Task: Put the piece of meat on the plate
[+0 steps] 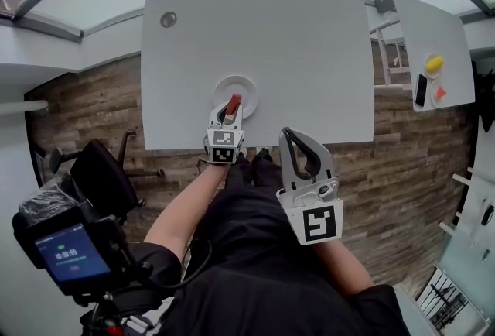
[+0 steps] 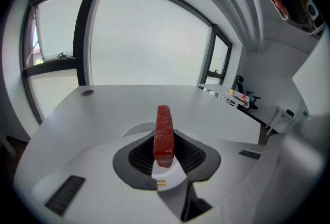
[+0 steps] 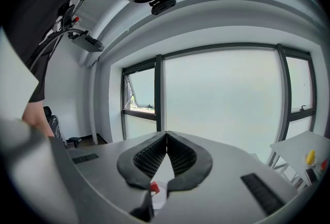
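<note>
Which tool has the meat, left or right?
The left tool: its jaws clamp the red piece of meat. The right tool is shut, with nothing between its jaws.

My white desk carries a round grey grommet near its far left corner. On a second desk to my right lie a yellow object, a dark flat device and a small orange piece. A black chair stands on the wooden floor at my left.

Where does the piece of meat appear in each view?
Head view: piece of meat, centre, in the left gripper, over the plate.
Left gripper view: centre, upright between the jaws.
Right gripper view: not clearly in it.
Shared landmark: yellow object on the side table, right in every view.
</note>
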The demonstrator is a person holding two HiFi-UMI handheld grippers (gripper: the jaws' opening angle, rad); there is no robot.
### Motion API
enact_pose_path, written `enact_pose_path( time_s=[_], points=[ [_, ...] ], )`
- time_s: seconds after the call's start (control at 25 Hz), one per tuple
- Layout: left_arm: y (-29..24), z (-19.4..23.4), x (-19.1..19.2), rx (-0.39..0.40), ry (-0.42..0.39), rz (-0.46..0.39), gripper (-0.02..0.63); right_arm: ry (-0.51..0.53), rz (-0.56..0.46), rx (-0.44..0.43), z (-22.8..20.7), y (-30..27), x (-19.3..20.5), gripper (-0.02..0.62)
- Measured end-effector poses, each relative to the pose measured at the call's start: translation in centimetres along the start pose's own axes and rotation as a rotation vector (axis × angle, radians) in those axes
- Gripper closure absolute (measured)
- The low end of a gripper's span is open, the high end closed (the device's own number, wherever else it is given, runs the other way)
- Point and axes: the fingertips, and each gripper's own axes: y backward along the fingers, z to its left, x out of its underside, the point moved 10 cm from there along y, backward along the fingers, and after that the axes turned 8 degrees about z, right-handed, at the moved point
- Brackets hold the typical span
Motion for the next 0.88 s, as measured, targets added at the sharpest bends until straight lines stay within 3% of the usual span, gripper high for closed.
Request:
enact_pose_path(
  time_s=[0.16,0.88],
  points=[
    [-1.8,-0.2,0.1,0.004,-0.002,0.020,0.511,-0.014,0.012,0.004,-1.7,-0.6,1.2,0.591],
    [-2.4,-0.1,1.4,0.038,-0.026,0.069,0.511,-0.017,0.027,0.016,-1.2,0.2,1.1,0.591]
  ],
)
